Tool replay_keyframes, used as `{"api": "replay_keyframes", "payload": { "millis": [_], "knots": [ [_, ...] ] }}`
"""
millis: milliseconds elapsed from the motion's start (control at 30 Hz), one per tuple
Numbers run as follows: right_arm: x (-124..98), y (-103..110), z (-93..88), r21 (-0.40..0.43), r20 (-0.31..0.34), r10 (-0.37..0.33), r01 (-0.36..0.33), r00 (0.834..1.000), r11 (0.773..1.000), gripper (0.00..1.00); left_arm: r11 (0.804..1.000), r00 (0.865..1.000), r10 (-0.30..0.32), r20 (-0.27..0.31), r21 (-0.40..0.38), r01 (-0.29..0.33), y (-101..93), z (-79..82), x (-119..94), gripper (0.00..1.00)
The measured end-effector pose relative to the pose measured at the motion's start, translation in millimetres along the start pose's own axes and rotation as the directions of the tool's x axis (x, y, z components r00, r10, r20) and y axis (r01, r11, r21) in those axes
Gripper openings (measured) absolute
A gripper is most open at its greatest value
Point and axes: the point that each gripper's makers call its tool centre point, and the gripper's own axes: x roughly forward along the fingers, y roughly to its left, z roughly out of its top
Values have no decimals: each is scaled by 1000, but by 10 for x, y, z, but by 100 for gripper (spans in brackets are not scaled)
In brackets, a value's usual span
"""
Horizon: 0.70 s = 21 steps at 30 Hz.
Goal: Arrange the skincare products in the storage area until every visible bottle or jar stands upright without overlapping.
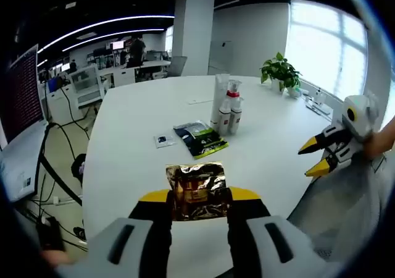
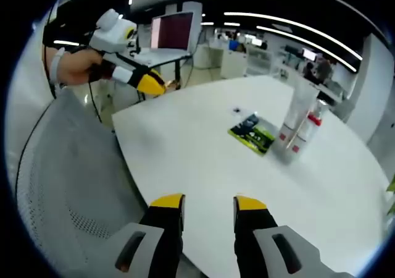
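Left hand-held gripper (image 1: 199, 199): clamped on a gold foil sachet (image 1: 196, 188), held above the near bench (image 1: 136, 136) edge. Right hand-held gripper (image 2: 210, 205): parted, empty. Upright bottles (image 1: 227, 110) are seen straight ahead, far across the bench, beyond a flat dark sachet (image 1: 200, 138).

My left gripper view looks along the round white surface (image 1: 142, 136) from its near edge; my right gripper view faces it from another edge, sharing the upright white bottles (image 1: 226, 112) (image 2: 299, 126).
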Motion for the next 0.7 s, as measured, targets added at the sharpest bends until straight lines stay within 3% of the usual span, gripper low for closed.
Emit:
{"api": "replay_keyframes", "payload": {
  "millis": [167, 333, 533, 700],
  "knots": [
    [94, 214, 362, 80, 102, 58, -66, 993, 995, 33, 997, 1000, -22, -17, 74, 23, -203, -108, -129, 29],
    [214, 442, 687, 187, 203, 121, -159, 972, 969, 32, 991, 998, -31, -50, 132, 37, -307, -265, -184, 30],
    [305, 563, 699, 202, 212, 169, -212, 963, 956, 32, 983, 999, -18, -30, 180, 23, -303, -242, -202, 30],
    [283, 485, 677, 290, 223, 173, -235, 959, 928, 32, 982, 999, 22, -32, 187, -16, -242, -270, -176, 30]
  ]
}}
